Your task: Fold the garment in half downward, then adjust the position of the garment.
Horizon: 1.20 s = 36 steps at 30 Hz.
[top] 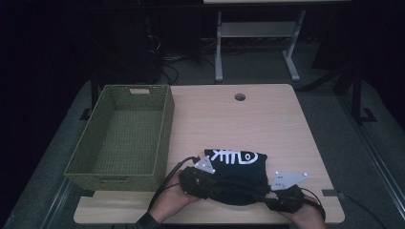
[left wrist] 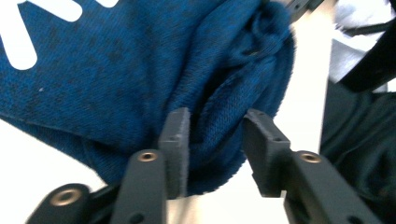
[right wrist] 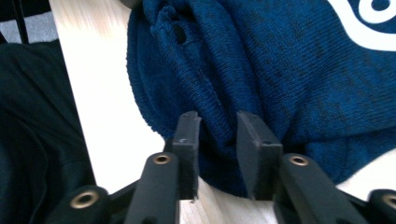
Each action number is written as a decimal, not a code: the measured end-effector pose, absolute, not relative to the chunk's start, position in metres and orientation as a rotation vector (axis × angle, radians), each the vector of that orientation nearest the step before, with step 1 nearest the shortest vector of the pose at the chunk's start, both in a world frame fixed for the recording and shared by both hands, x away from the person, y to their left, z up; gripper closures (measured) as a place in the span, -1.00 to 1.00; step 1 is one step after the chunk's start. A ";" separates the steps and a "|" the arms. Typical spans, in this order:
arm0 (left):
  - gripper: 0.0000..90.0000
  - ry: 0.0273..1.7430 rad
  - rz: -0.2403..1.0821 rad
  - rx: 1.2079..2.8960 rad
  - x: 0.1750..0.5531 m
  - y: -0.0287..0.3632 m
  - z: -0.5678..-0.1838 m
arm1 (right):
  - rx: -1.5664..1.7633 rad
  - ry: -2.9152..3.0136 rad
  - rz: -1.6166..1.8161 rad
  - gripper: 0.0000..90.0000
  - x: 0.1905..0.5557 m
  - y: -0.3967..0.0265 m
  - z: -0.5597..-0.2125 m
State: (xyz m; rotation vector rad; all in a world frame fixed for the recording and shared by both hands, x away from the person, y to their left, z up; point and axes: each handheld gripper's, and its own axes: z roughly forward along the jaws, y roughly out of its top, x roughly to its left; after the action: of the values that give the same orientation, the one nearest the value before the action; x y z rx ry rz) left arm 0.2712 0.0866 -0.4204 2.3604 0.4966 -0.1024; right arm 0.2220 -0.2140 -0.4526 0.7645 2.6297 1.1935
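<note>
The left claw (left wrist: 215,140) has its jaws apart around a fold of the blue garment (top: 236,174), released; the right claw (right wrist: 217,149) pinches another fold. The garment lies on the worktop (top: 248,119) beside the green basket (top: 165,124).

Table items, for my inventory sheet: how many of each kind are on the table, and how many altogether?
Folded dark blue knit garment with white fish-skeleton print: 1
Green woven rectangular basket: 1
Hand-held gripper: 2, left, right
Total: 4
</note>
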 end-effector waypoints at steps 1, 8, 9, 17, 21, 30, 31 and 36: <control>0.28 0.499 -0.102 2.340 0.271 0.089 -0.416 | 0.776 2.615 1.194 0.51 0.221 -0.216 -0.450; 0.42 0.549 -0.024 2.269 0.281 0.105 -0.393 | 0.810 2.499 1.307 0.52 0.224 -0.236 -0.429; 0.51 0.558 -0.007 2.260 0.284 0.106 -0.392 | 0.808 2.491 1.315 0.60 0.226 -0.238 -0.428; 1.00 0.637 0.074 2.269 0.320 0.085 -0.398 | 0.807 2.537 1.280 0.97 0.248 -0.221 -0.436; 1.00 0.662 0.102 2.309 0.338 0.070 -0.412 | 0.775 2.611 1.250 0.99 0.252 -0.211 -0.445; 1.00 0.667 0.094 2.399 0.360 0.044 -0.443 | 0.684 2.735 1.199 1.00 0.241 -0.186 -0.464; 1.00 0.652 0.104 2.411 0.362 0.043 -0.443 | 0.685 2.736 1.196 1.00 0.240 -0.185 -0.463; 1.00 0.633 0.105 2.415 0.366 0.038 -0.443 | 0.647 2.737 1.197 1.00 0.236 -0.175 -0.465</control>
State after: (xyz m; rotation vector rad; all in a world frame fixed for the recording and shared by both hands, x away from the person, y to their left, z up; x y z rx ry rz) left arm 0.3656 0.0379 -0.4435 2.4146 0.6330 0.1052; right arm 0.2361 -0.1753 -0.4649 0.6468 2.7371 1.1965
